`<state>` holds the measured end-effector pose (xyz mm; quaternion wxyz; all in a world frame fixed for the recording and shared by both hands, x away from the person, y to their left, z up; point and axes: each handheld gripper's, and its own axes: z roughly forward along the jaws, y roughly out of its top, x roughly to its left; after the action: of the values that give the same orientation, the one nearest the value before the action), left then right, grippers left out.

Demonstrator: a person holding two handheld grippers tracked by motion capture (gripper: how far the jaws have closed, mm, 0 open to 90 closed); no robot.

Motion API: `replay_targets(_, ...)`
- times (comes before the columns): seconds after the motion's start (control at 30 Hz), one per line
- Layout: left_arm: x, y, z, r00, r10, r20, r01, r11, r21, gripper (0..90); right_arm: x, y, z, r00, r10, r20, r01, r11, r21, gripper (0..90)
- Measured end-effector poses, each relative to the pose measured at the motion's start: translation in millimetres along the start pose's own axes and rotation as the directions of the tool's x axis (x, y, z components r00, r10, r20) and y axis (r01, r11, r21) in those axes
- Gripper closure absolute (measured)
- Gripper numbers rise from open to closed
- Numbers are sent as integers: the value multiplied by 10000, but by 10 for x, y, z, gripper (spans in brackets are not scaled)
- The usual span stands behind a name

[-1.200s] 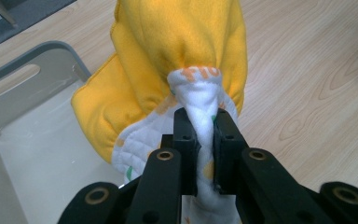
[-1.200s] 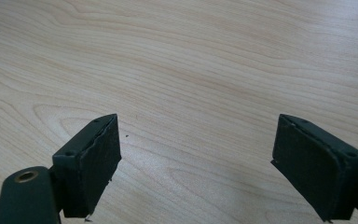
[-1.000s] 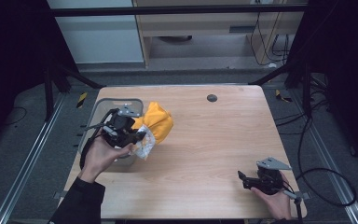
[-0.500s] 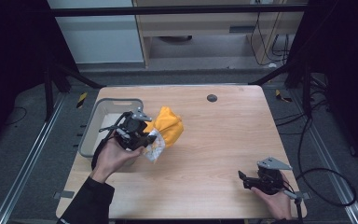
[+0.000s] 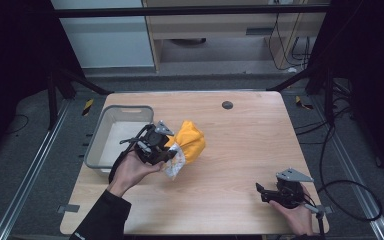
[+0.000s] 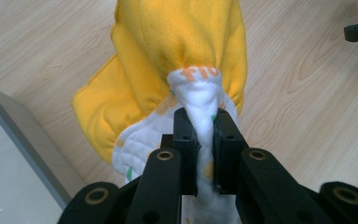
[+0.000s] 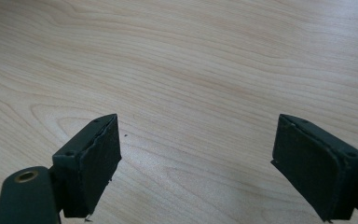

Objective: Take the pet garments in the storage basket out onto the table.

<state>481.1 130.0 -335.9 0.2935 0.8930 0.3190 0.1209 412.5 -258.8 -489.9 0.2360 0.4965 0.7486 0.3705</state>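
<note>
We note soft yellow fleece cloth (image 6: pixel 177 51), quilted white lining, clenched in left gripper (image 6: pixel 200 135) fingers, shifted right from grey plastic bin (image 5: pixel 105 131), right gripper (image 7: pixel 198 163) released over woodgrain desk (image 7: pixel 191 60).

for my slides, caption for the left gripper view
Left gripper clamps the white edge of a yellow cloth above the table.

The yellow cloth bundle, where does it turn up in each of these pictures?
High view: the yellow cloth hangs left of centre, just right of the grey bin, pinched by the left gripper.
Left gripper view: the cloth takes up the upper middle, its white quilted edge clamped between the black jaws.
Right gripper view: the cloth is not in this picture; open jaws over bare wood.
Shared landmark: the light wooden tabletop.
</note>
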Motion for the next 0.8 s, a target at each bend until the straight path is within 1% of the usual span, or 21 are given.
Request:
replay_targets(0.1, -16, 2, 30, 10000, 59, 58, -59, 10000, 40, 822, 0, 0, 0, 10000, 5, 4, -5, 10000, 1, 149)
replay_targets(0.13, -35, 1, 66, 9999, 118, 107, -119, 9999, 86, 822, 0, 0, 0, 10000, 1, 9, -1, 10000, -1, 149)
replay_targets(0.37, -71, -12, 177, 9996, 113, 271, -118, 9998, 171, 822, -2, -1, -1, 10000, 13, 63, -13, 10000, 29, 149)
replay_targets(0.4, -78, -15, 200, 9995, 124, 281, -129, 9997, 186, 822, 0, 2, -5, 10000, 73, 32, -73, 10000, 45, 149)
replay_targets(0.47, -85, -18, 228, 9993, 155, 343, -163, 9996, 243, 822, -7, 0, -5, 10000, 14, 65, -14, 10000, 11, 149)
replay_targets(0.63, -117, -35, 327, 9990, 205, 407, -219, 9992, 344, 821, -5, 1, -6, 10000, 48, 59, -48, 10000, 21, 149)
replay_targets(0.7, -132, -43, 395, 9985, 202, 510, -225, 9988, 437, 822, -5, 1, -7, 10000, 40, 66, -40, 10000, 24, 149)
replay_targets(0.8, -141, -49, 433, 9981, 197, 579, -224, 9987, 464, 821, -6, 0, -7, 10000, 39, 74, -39, 10000, 22, 149)
